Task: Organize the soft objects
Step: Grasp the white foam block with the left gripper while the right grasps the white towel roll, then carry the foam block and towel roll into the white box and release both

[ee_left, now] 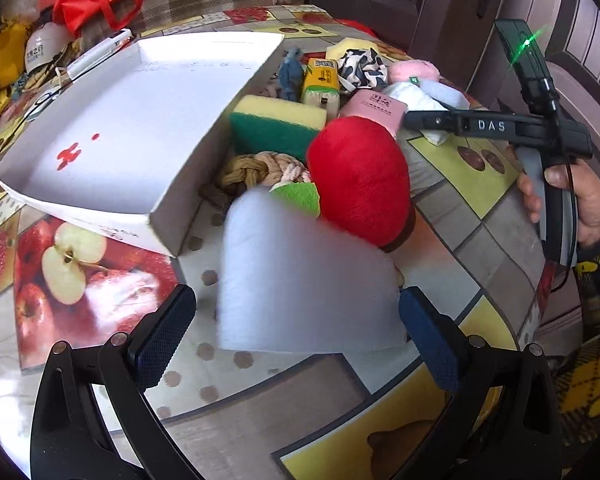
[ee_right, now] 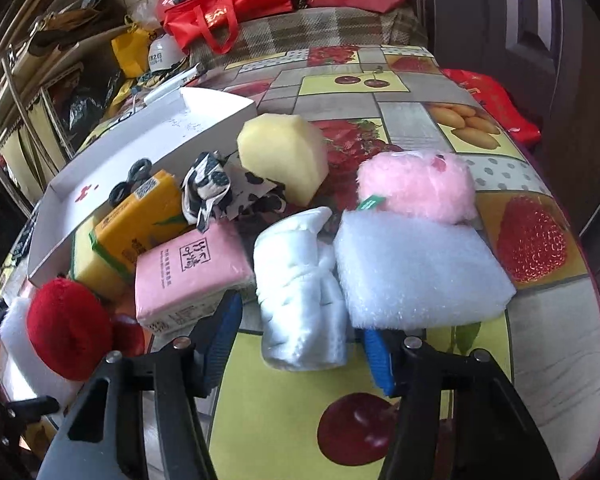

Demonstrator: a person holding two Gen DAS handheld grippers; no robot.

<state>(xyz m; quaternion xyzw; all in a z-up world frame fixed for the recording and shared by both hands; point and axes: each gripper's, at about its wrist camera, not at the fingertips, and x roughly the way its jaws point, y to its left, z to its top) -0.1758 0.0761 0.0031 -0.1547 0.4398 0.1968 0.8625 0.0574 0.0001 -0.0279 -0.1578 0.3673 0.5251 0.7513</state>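
Claws differ: the right claw (ee_right: pixel 300 344) squeezes a white cloth roll (ee_right: pixel 300 288) lying on the bench (ee_right: pixel 540 360) beside a pink tissue pack (ee_right: pixel 188 276); the left claw (ee_left: pixel 296 340) stands released around a foam sheet (ee_left: pixel 300 276).

Two wrist fisheyes, angled steeply down, close over the table (ee_left: pixel 452 216), sharing red plush (ee_left: pixel 360 176) and white box (ee_left: pixel 120 128)
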